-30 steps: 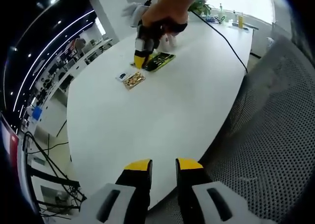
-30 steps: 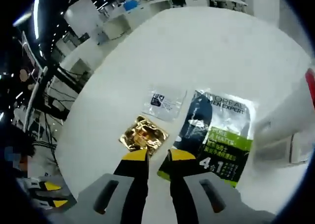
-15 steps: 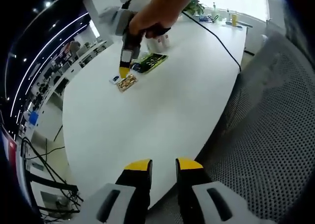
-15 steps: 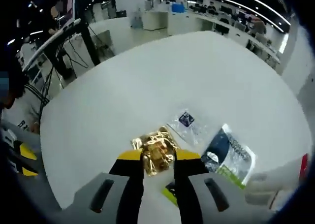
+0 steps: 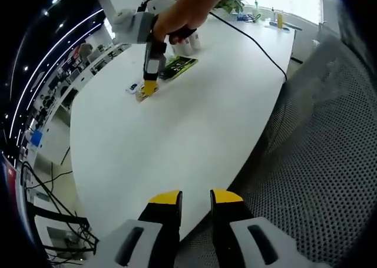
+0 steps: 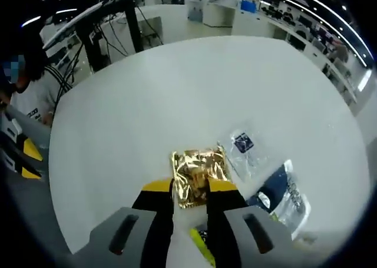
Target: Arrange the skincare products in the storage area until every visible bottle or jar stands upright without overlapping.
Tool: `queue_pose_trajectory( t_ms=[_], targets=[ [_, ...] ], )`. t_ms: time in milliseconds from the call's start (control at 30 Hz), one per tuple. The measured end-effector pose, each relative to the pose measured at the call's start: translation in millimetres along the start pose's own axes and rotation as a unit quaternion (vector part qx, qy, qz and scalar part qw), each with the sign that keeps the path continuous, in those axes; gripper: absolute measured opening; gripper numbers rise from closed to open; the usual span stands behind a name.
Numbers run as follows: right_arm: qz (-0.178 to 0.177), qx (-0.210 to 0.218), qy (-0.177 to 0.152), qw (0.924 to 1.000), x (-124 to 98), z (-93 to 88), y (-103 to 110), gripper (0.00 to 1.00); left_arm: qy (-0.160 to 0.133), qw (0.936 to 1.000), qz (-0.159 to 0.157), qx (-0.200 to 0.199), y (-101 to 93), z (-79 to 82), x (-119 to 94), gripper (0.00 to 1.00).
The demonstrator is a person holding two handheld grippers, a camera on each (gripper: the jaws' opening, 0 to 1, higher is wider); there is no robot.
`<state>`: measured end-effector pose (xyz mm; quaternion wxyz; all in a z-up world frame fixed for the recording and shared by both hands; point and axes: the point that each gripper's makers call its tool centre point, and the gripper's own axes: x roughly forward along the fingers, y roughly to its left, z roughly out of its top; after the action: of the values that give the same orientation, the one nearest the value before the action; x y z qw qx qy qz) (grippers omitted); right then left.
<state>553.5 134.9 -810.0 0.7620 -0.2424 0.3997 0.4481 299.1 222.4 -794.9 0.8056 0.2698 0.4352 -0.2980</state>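
Gold foil sachet [image 6: 197,175] sits between the right tool [image 6: 189,188] tips.

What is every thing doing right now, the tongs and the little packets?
Right tongs: closed on the gold packet's edge.
Gold packet: flat on the table, pinched.
Clear packet: lying flat, untouched.
Green-and-black sachet: lying flat, untouched.
Left tongs: slightly open, holding nothing, near the table edge.

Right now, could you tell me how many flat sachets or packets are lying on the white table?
3: a gold foil sachet between the right gripper jaws, a small clear sachet just beyond it, and a dark green-edged packet beside those. Others may be hidden.
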Motion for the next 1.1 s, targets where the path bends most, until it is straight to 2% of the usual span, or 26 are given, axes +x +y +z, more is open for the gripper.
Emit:
queue_pose_trajectory(
  t_ms=[67,167,267,433,633,767,900,1000,1100],
  targets=[
    [-0.001,-0.005,0.004,1.0,0.8,0.9,-4.2,0.21,0.002,1.0,-0.001,-0.001,-0.5,-0.6,0.2,0.2],
    [-0.003,0.011,0.024,0.9996,8.7,-4.9,-12.0,0.3,0.002,1.0,-0.004,0.001,-1.7,-0.7,0.9,0.2],
    [0.003,0.0,0.027,0.9996,12.0,-4.9,-11.6,0.27,0.003,1.0,-0.005,0.002,-2.4,-1.0,0.7,0.2],
    [0.022,-0.001,0.031,0.9993,11.8,-4.9,-11.4,0.27,0.003,1.0,-0.005,0.001,-2.0,-1.2,0.7,0.2],
    [0.05,-0.08,0.057,0.9939,7.3,-10.9,-1.2,0.27,0.002,1.0,-0.004,0.001,-1.5,-0.5,0.6,0.2],
    [0.051,-0.144,0.065,0.9861,6.3,-10.0,1.0,0.25,0.002,1.0,-0.003,0.0,-1.3,-0.8,0.6,0.2],
    [0.066,-0.174,0.069,0.9802,5.4,-11.4,9.2,0.21,0.002,1.0,-0.003,0.0,-1.1,-0.9,0.6,0.2],
    [0.072,-0.169,0.071,0.9805,5.5,-11.9,8.6,0.21,0.002,1.0,-0.002,0.0,-0.7,-0.8,0.6,0.2],
    [0.075,-0.143,0.073,0.9842,6.0,-12.5,7.1,0.21,0.002,1.0,-0.001,-0.001,-0.2,-0.9,0.5,0.2]
  ],
)
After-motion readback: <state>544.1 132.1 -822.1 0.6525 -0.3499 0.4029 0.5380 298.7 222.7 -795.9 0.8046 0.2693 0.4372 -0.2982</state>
